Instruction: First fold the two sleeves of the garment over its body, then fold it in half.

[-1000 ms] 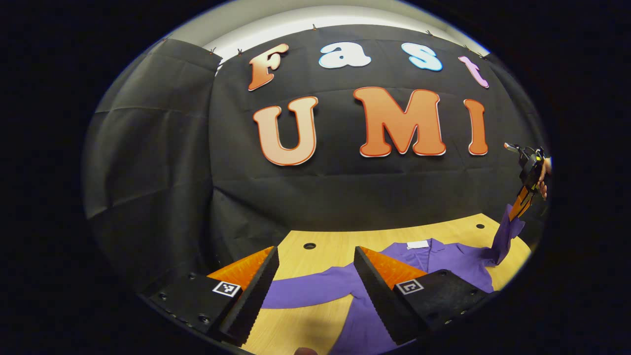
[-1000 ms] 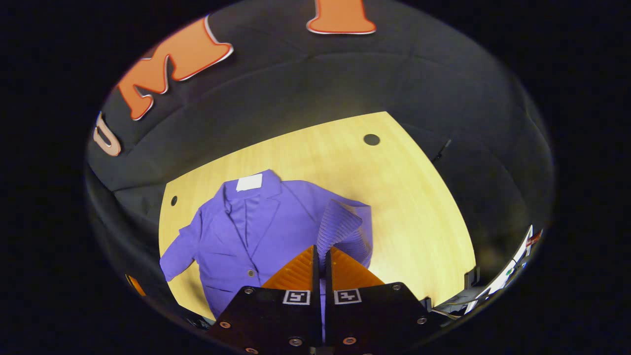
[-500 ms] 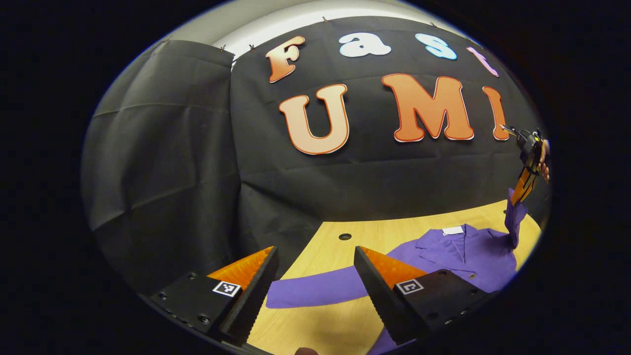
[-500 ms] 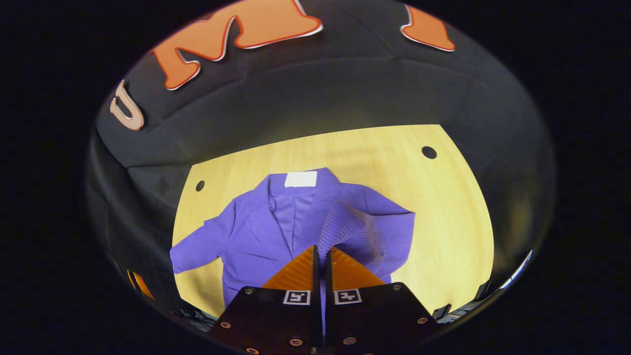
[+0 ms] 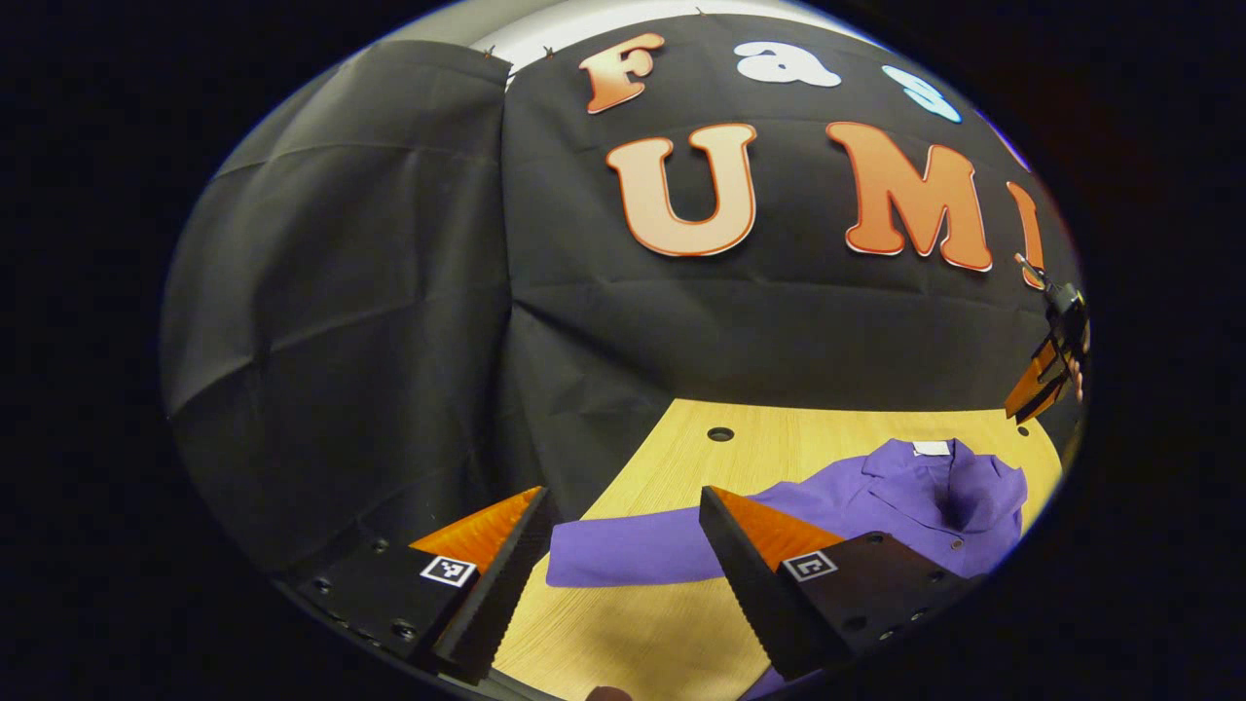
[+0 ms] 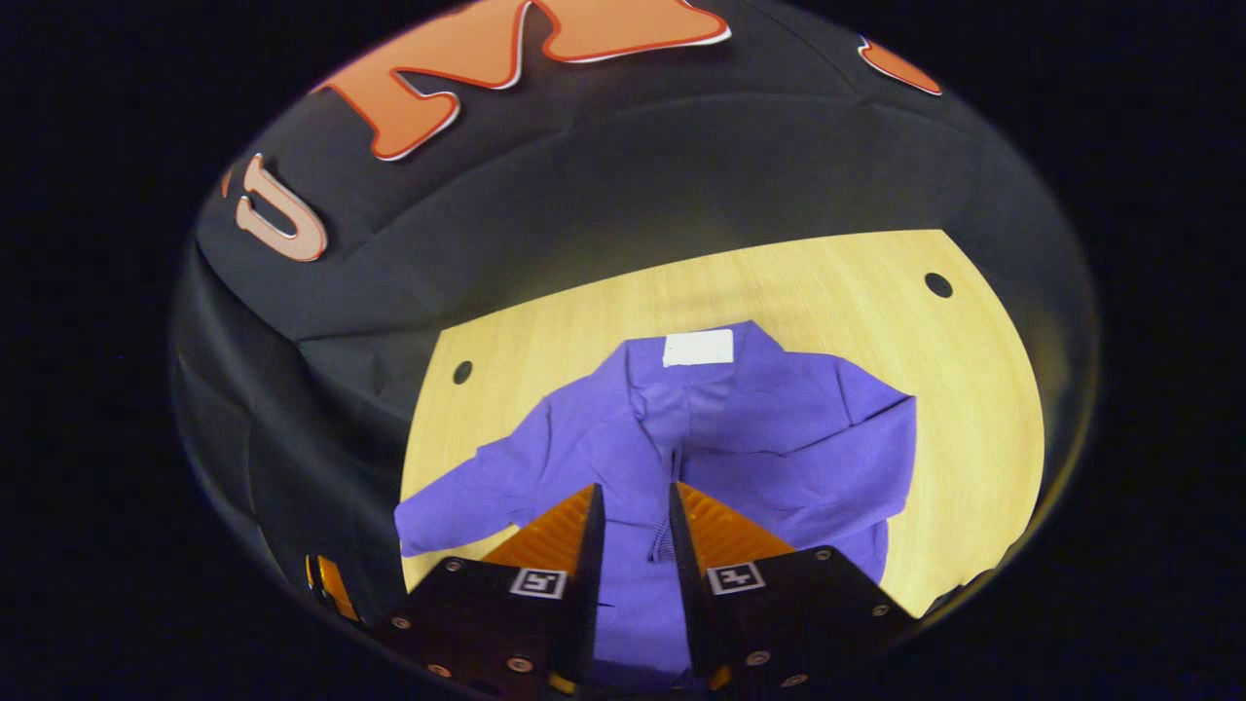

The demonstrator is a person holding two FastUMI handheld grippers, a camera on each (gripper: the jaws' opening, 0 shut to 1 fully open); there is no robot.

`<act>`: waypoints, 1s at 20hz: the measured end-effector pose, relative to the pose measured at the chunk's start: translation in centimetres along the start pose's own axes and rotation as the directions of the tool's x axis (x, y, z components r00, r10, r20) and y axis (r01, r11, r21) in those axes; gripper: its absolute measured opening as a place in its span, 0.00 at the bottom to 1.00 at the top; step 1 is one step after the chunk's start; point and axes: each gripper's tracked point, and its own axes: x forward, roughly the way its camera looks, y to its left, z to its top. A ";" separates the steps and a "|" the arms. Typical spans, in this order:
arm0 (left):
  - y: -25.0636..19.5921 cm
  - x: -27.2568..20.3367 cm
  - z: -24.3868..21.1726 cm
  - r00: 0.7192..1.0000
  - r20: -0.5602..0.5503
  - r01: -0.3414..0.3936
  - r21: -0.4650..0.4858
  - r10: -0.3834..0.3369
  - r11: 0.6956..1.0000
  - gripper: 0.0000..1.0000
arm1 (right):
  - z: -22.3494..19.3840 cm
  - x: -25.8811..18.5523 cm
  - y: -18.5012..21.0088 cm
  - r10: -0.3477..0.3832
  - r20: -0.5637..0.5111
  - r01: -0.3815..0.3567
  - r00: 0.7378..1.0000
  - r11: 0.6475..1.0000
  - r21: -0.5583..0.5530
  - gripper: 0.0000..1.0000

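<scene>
A purple jacket (image 6: 623, 448) lies face up on the wooden table (image 6: 857, 292), its white neck label (image 6: 698, 348) toward the wall. One sleeve (image 6: 808, 458) lies folded across the body, its cuff below my right gripper (image 6: 635, 490), whose fingers stand slightly apart and hold nothing. The other sleeve (image 6: 458, 501) stretches flat out to the side. In the left gripper view that outstretched sleeve (image 5: 633, 550) lies on the table just beyond my left gripper (image 5: 623, 497), which is wide open above it. The right gripper (image 5: 1046, 375) hangs above the jacket's far side (image 5: 934, 492).
The table (image 5: 779, 438) has small round holes (image 5: 720, 433) near its back corners (image 6: 938, 284). Black cloth walls close in behind and to the left. Bare wood lies to the jacket's right (image 6: 973, 409).
My right gripper carried the lifted sleeve across the body, then opened and let it drop onto the jacket. My left gripper swung left, bringing the outstretched sleeve between its fingers in view.
</scene>
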 end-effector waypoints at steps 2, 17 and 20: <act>0.9 2.2 -1.2 0.998 -0.057 0.000 0.006 0.000 1.000 0.98 | 0.0 -0.5 0.2 0.009 0.042 -0.008 0.999 1.000 -0.028 0.59; 4.4 13.7 -9.7 0.892 -0.444 0.063 -0.069 -0.087 0.996 0.99 | -0.4 -12.3 -2.8 -0.098 0.474 0.139 0.875 0.989 -0.052 0.95; 4.9 14.8 -12.2 0.835 -0.540 0.028 -0.152 -0.107 0.988 0.99 | -0.3 -13.8 -2.8 -0.101 0.521 0.150 0.848 0.987 -0.053 0.95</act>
